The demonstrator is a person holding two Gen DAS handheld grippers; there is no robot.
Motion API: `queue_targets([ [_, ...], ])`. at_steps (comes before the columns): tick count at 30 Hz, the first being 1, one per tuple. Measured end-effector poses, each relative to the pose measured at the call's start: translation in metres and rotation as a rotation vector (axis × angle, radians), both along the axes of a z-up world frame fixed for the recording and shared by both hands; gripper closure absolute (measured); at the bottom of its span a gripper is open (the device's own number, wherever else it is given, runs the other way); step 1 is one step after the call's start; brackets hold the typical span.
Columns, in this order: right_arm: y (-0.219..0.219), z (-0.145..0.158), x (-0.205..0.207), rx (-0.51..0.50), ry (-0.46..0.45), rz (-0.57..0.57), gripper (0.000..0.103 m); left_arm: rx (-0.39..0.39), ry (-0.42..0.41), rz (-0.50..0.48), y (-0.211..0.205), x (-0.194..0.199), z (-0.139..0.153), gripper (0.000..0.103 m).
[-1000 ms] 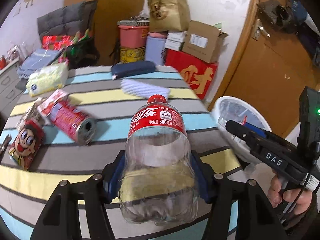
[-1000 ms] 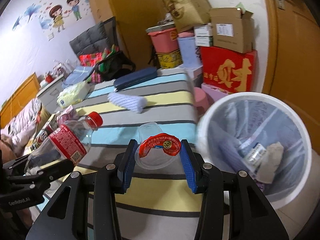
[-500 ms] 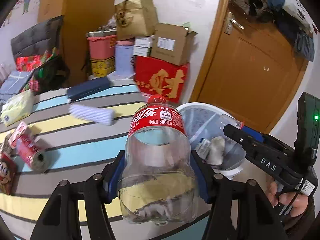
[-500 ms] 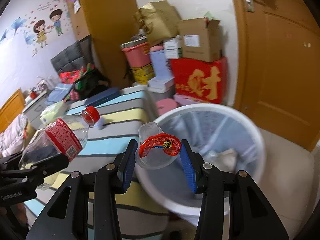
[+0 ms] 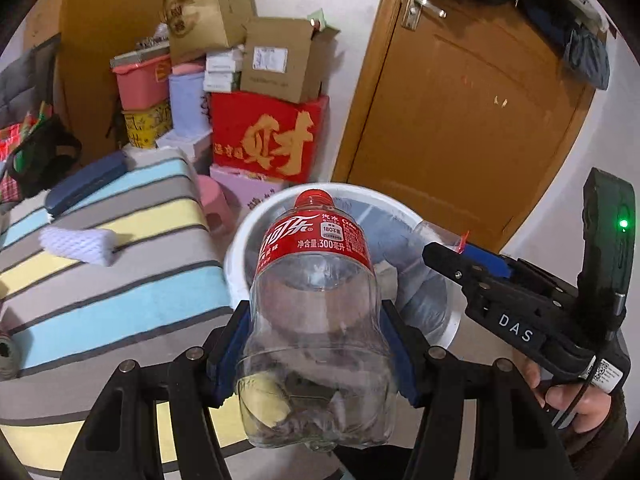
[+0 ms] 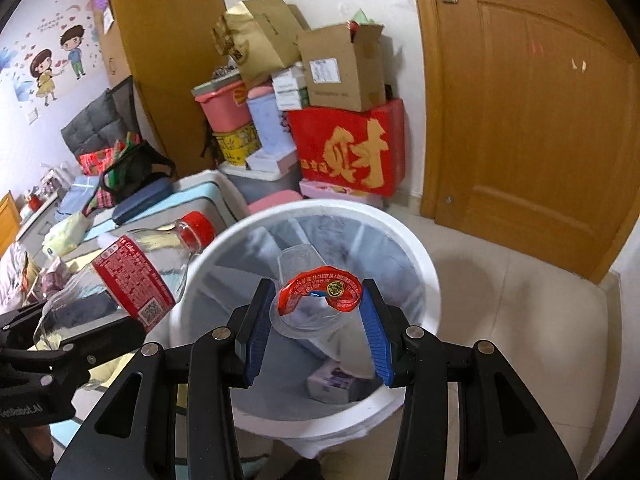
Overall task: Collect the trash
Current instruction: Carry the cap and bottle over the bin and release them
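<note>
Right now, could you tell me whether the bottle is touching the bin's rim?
Cannot tell. In the right wrist view the bottle overlaps the bin rim, but that may be only line of sight; no view shows contact or a gap plainly.

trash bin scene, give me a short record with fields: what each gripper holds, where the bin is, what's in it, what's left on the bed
left gripper: shut on bottle, clear, red cap and label
right gripper: shut on cup, clear, torn red lid
bin: white, on the floor by the bed, below both grippers
bin contents: a small box; the rest unclear
bed: striped cover, with a white foam sleeve and a dark blue case
</note>
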State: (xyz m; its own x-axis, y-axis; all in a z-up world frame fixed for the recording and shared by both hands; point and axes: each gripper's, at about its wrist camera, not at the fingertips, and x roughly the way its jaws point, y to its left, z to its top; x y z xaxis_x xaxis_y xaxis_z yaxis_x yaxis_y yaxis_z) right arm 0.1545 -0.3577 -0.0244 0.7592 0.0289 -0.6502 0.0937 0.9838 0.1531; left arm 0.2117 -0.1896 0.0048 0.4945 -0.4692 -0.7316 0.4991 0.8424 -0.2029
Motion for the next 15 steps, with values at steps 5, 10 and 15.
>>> queue_targets([
  [5, -0.013, -0.010, 0.005, -0.008, 0.041, -0.006, 0.058, 0.024, 0.005, -0.019, -0.020, 0.007, -0.012, 0.041],
  [10, -0.019, -0.018, 0.012, -0.014, 0.072, -0.004, 0.058, 0.027, 0.025, -0.028, -0.032, 0.017, -0.020, 0.041],
  [15, -0.021, -0.023, 0.013, -0.023, 0.096, 0.005, 0.058, 0.006, 0.029, -0.020, -0.033, 0.021, -0.023, 0.034],
])
